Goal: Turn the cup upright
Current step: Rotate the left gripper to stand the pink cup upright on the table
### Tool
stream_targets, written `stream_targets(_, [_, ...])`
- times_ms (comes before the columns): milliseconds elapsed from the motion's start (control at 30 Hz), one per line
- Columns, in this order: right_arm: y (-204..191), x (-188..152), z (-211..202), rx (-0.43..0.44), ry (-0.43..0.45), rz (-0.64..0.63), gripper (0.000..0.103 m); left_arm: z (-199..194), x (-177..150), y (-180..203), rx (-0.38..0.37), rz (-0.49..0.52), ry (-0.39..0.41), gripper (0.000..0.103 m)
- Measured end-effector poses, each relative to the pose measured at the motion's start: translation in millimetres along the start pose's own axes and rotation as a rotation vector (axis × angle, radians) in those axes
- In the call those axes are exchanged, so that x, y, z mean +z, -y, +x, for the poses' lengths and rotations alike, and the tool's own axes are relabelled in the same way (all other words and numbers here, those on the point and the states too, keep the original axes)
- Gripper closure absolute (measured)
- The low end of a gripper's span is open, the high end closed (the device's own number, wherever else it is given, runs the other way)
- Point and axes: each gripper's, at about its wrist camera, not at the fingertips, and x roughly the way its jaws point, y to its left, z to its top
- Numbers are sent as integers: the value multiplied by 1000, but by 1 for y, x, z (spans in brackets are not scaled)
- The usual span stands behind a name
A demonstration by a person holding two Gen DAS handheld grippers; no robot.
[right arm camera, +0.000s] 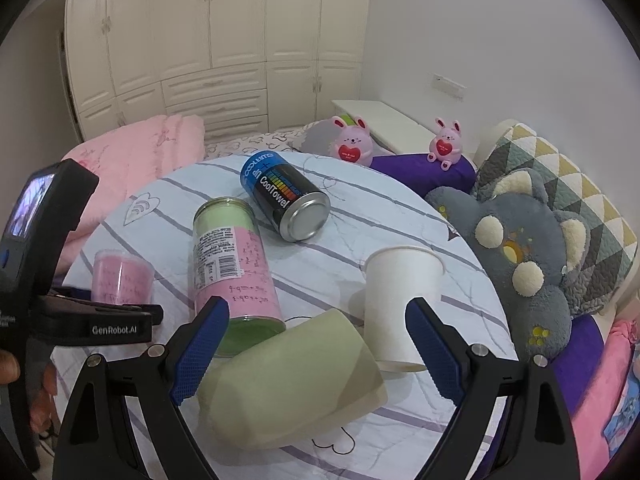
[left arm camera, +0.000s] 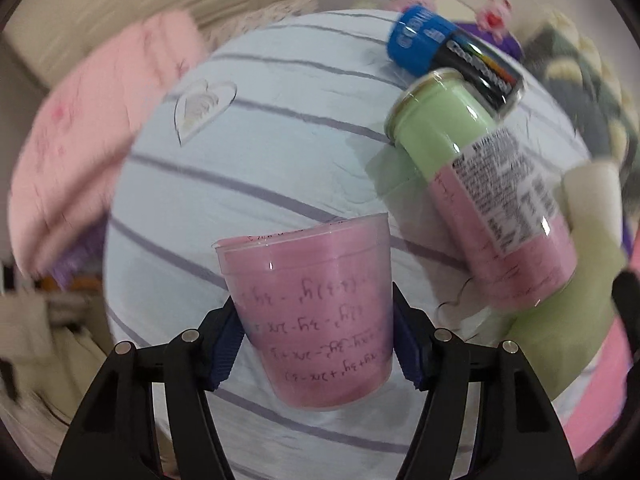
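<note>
My left gripper (left arm camera: 316, 344) is shut on a clear plastic cup lined with pink paper (left arm camera: 312, 312), rim up, held over the striped round table (left arm camera: 248, 184). In the right wrist view the same cup (right arm camera: 122, 278) sits in the left gripper (right arm camera: 120, 316) at the table's left edge. My right gripper (right arm camera: 316, 344) is open, its blue pads either side of a pale green cup (right arm camera: 292, 384) lying on its side. A white paper cup (right arm camera: 400, 304) stands upside down just beyond the right finger.
A glass jar with green and pink paper (right arm camera: 232, 268) and a blue-capped CoolTowel can (right arm camera: 284, 196) lie on the table. A grey plush cushion (right arm camera: 520, 264), pink bunnies (right arm camera: 352, 142) and a pink blanket (right arm camera: 132, 164) surround the table.
</note>
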Motion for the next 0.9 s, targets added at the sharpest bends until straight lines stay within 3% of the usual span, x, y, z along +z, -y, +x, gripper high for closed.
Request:
stream_targets(133, [-4,0,2,1,-10,-4,12,6,12,6,31,141,22,37])
stream_targets(333, [-10,2,6,-9,-23,-10,12,0,-15,8,70,333,61,35])
stream_targets(400, [-11,2,6,-13,-26,-6,12,0,-10,6,63,314,48,26])
stream_targets(433, [-11,3,6,-13,-27,-4,12,1,-6,4,61,290,35,9])
stream_targets(467, [-12,3,5,-12,-28,-2,12,3,-1,1,57,263,26,0])
stream_targets(633, [-20,6,-3,15,-35,12,12,-8,-4,-22,-6,169,49,0])
stream_targets(900, [-51,14,-15,146,-47,49,12,-27,-34,-45,-18,135,87,0])
